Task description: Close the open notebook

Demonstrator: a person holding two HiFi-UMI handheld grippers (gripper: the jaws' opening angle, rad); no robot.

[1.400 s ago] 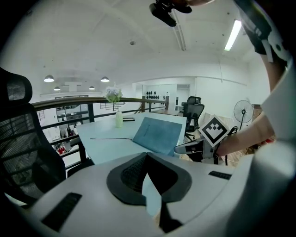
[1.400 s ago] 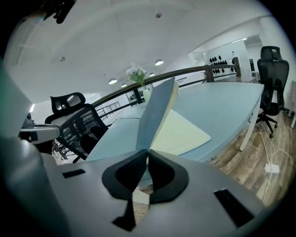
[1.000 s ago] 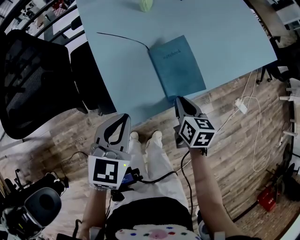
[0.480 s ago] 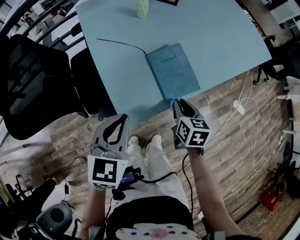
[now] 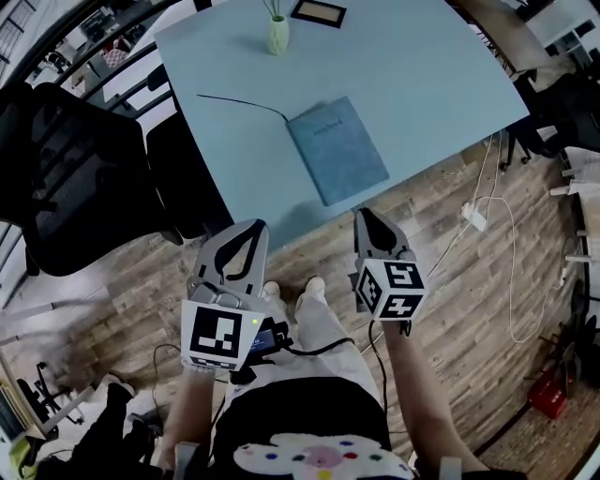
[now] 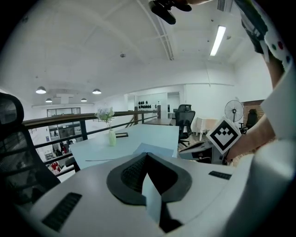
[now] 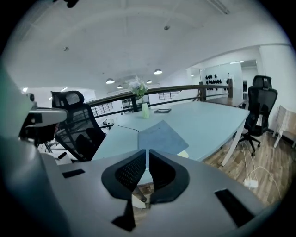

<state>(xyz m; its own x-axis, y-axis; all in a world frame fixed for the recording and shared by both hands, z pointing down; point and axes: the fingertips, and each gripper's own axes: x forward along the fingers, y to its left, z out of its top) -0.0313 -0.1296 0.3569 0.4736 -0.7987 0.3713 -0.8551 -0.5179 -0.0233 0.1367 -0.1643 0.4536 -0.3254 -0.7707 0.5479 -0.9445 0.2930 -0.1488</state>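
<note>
ceiling lamps [image 6: 218, 40] give even, cool light; fisheye edges darken.

Grey right gripper with marker cube [image 5: 366, 216] has drawn back from the closed blue notebook [image 5: 337, 150]; its empty jaws have just been closing.

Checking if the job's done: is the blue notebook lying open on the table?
No, the blue rectangular notebook lies shut, cover up, on the pale blue table.

Seen from overhead, the desk [image 5: 422, 66] runs out past the top edge, which also crops the vase [image 5: 277, 36] just above its stems. The lettering on the notebook [image 5: 337, 150] cover is too small to read, as is whatever the dark frame [image 5: 319, 12] holds. The left edge cuts off part of an office chair [image 5: 75, 178].
</note>
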